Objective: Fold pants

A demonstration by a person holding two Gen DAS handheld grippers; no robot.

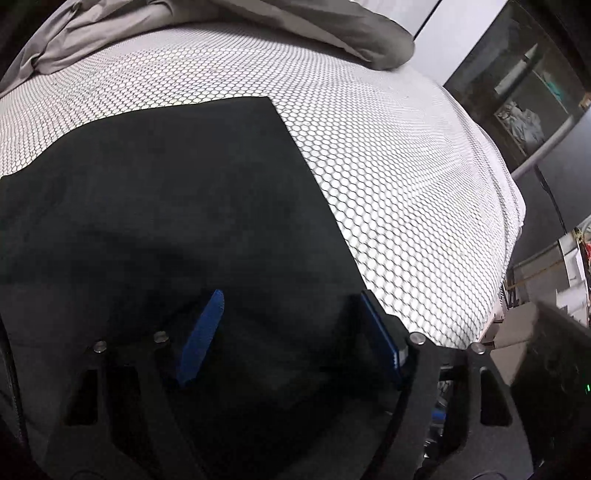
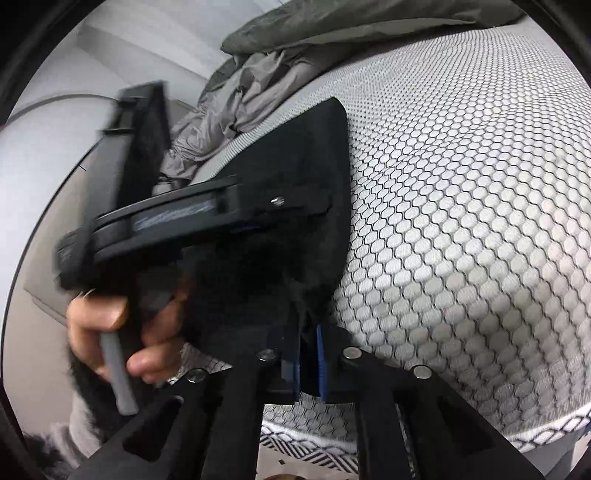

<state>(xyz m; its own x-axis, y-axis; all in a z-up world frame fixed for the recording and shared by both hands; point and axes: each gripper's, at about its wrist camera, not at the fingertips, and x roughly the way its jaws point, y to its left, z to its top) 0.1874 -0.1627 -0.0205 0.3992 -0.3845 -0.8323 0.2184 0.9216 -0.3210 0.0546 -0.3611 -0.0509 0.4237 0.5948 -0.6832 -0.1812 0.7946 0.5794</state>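
Note:
The black pants (image 1: 166,206) lie flat on a bed with a honeycomb-patterned cover (image 1: 388,155). My left gripper (image 1: 291,306) is open just above the pants near their right edge, its blue pads (image 1: 201,339) apart with nothing between them. In the right wrist view my right gripper (image 2: 309,354) is shut on the pants (image 2: 295,177), pinching a raised edge of the black cloth. The other gripper and the hand holding it (image 2: 107,310) show blurred at the left, over the pants.
A crumpled grey blanket (image 1: 221,22) lies at the far end of the bed and shows in the right wrist view (image 2: 258,81) too. The bed's right edge (image 1: 513,206) drops off toward shelves and furniture (image 1: 524,110). A patterned rug (image 2: 314,454) lies below the bed.

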